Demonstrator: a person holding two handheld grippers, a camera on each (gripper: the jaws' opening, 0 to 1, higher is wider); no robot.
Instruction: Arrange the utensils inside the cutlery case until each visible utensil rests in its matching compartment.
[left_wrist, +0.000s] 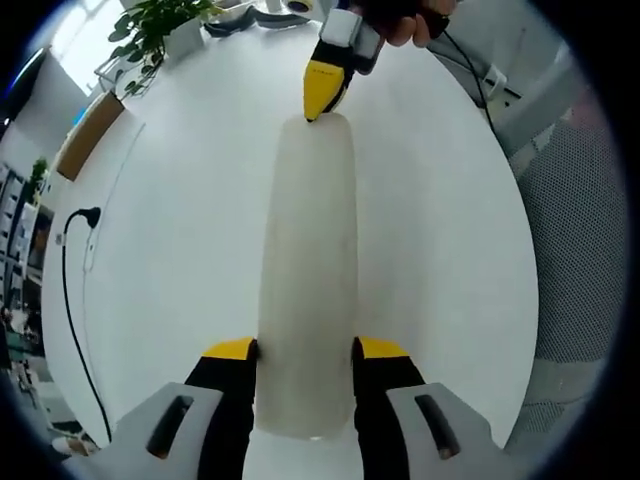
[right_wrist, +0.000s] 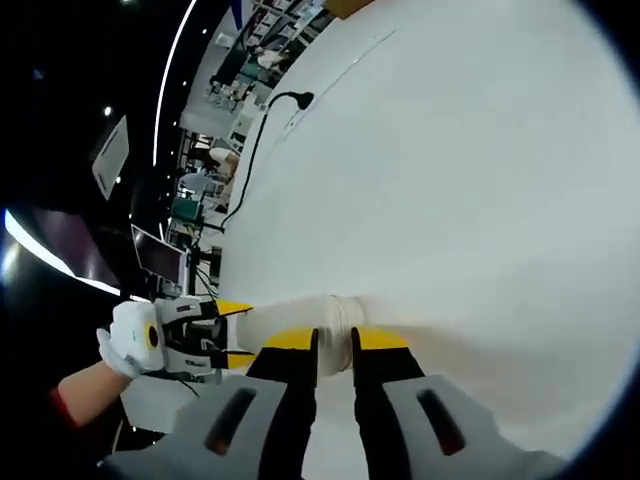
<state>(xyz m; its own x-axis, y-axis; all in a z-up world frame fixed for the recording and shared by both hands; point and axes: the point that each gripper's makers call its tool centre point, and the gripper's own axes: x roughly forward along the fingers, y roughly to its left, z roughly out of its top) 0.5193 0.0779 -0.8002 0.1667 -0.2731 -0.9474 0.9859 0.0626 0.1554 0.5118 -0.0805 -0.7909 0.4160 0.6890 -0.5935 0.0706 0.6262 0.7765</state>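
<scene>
Translucent plastic, the long cutlery case (left_wrist: 306, 270) lies on the white table (left_wrist: 180, 200), held at both ends: the left gripper (left_wrist: 305, 350) clamps its near end, the right gripper (right_wrist: 333, 340) pinches the far end with narrow jaws. If one hand pulls or twists faster, the smooth case may slip or bend. I see no utensils here.

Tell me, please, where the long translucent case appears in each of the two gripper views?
Left gripper view: the case runs up the picture's middle, from between this gripper's jaws to the right gripper at its far end.
Right gripper view: the case lies low, left of centre, foreshortened, its near end between the jaws.
Shared landmark: the black cable.
</scene>
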